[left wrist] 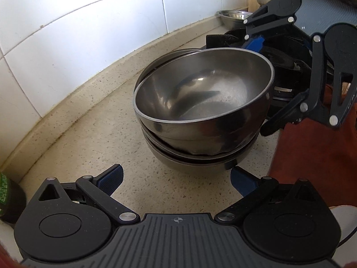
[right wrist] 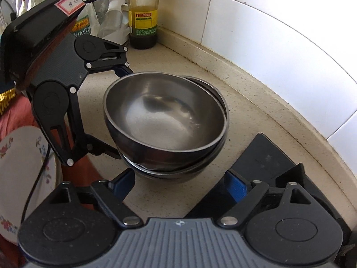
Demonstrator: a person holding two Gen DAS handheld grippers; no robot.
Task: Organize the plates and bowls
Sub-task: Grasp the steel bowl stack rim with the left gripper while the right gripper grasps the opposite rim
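Both grippers tilt down, jaws apart — left gripper (left wrist: 176, 179), right gripper (right wrist: 179, 184) — flanking stacked steel bowls (left wrist: 200, 102).

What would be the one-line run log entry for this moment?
stack of nested steel bowls: on speckled stone counter | left gripper: open, empty | right gripper: open, empty

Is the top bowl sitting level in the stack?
No. The top bowl is tilted, its rim riding high on one side above the bowls beneath.
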